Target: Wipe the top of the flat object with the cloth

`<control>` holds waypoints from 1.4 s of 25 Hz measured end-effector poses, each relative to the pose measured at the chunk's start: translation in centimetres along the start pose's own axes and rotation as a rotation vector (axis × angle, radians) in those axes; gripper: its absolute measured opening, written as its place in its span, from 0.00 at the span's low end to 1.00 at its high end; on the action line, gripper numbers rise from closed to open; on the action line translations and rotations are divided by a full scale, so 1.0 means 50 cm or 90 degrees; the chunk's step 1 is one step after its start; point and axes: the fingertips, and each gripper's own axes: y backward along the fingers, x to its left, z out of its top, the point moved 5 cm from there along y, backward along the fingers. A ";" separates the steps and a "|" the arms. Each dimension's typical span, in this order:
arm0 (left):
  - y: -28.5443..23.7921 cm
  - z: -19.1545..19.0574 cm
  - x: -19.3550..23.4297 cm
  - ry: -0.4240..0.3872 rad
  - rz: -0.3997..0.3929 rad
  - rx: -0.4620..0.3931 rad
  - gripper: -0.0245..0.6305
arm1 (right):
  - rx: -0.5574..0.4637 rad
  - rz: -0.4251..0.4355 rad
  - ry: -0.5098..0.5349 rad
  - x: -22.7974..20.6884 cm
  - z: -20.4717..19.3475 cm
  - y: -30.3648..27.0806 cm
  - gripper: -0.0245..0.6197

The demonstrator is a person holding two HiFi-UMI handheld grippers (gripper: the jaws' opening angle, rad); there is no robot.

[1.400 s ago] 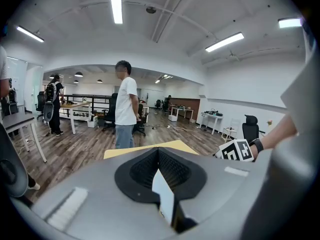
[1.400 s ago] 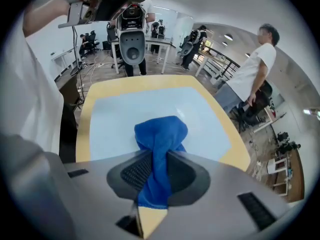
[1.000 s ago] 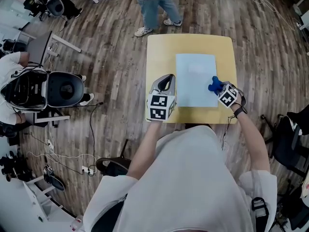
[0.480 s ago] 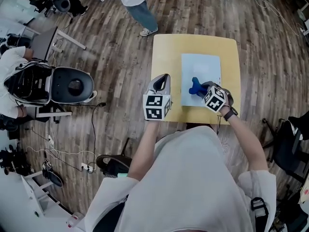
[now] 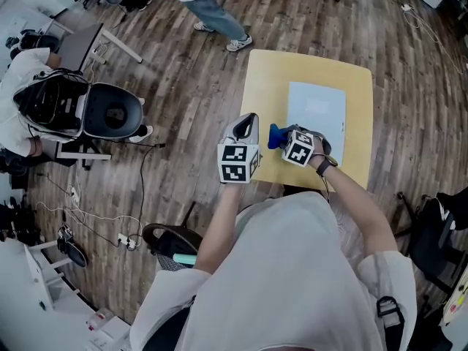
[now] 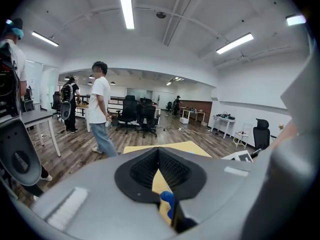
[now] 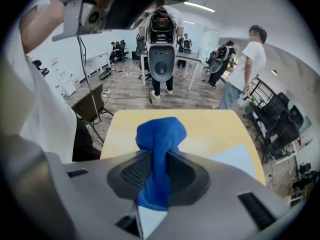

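Gripping the blue cloth, the right claw has its jaws pressed onto a twisted fold of the fabric. A bunched knob stands out past the tips, and a tail runs back between the pads. From the head view, the cloth and right claw sit over bare yellow desk, just beside the left edge of the flat object near its closer corner. The flat object is a pale blue sheet lying flat on the desk's right half. The cloth is off the sheet; whether it touches the desk surface cannot be determined. In the right gripper view, the sheet appears to the right of the cloth and the desk lies beyond it. The left claw is held over the desk's near left edge, close to the right claw and apart from the sheet. In its own view, the left claw has its jaw tips meeting with nothing gripped between them. A narrow slit below the tips shows yellow desk and a small patch of blue. A person in a white shirt and jeans stands on the wooden floor beyond the desk's far left corner.
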 end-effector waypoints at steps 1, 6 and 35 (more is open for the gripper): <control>0.003 -0.002 0.005 0.002 0.002 0.001 0.05 | 0.009 0.004 0.003 0.003 -0.006 -0.012 0.18; 0.003 -0.018 -0.001 0.003 -0.010 0.013 0.05 | 0.015 0.002 -0.032 0.009 -0.050 -0.019 0.18; -0.053 -0.014 -0.088 -0.026 -0.112 0.030 0.05 | 0.162 -0.105 -0.220 -0.004 -0.409 0.182 0.18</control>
